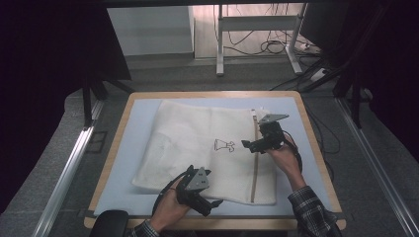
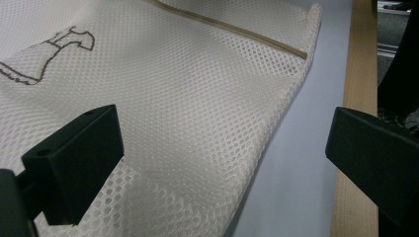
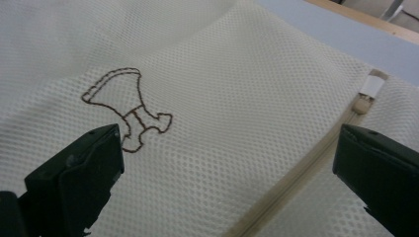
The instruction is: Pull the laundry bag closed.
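On the table (image 1: 316,163), both open claws flank an unfilled mesh laundry bag (image 1: 197,143).

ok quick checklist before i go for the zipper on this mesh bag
1. Mesh bag lies flat on the blue mat: ok.
2. Zipper faces up, uncovered: ok.
3. Zipper pull in sight at the far end of the zipper: ok.
4. Right gripper open, its fingers straddling the zipper line: ok.
5. Left gripper open over the bag's near edge, ready to pin it: ok.
6. Zipper fully closed: cannot tell.
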Demonstrator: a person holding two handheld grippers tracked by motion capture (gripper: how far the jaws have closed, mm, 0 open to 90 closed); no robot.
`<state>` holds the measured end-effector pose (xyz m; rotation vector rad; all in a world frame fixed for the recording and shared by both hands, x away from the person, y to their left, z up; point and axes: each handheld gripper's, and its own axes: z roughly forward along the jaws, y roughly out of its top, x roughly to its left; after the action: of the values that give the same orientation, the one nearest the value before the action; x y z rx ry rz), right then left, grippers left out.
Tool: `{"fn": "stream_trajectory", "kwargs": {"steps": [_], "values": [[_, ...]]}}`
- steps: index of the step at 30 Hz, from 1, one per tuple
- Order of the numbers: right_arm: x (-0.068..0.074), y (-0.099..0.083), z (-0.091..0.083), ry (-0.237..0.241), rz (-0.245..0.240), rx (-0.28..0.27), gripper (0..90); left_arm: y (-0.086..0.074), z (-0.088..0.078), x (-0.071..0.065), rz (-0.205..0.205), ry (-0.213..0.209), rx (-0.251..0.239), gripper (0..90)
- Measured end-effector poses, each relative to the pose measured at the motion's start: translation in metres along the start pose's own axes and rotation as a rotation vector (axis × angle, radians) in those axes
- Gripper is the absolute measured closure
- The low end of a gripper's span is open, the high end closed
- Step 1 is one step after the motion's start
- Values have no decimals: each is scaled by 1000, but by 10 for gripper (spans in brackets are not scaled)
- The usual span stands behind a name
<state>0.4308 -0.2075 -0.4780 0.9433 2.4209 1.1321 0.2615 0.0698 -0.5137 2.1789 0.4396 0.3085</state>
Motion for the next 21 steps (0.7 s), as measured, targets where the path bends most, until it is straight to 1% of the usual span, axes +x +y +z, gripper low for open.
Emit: {"fn": "stream_trajectory", "kwargs": {"steps": [4, 12, 17, 21], "values": [[1, -2, -5, 20, 22, -26, 0, -1, -1, 0, -2, 9, -1, 10], [8, -6, -18, 15, 23, -44, 0, -3, -6, 2, -8, 22, -4, 9], [15, -9, -23, 13, -3, -33, 0, -5, -10, 4, -22, 32, -14, 9], [20, -11, -26, 6, -25, -35, 0, -7, -13, 5, -28, 44, -15, 9]]}}
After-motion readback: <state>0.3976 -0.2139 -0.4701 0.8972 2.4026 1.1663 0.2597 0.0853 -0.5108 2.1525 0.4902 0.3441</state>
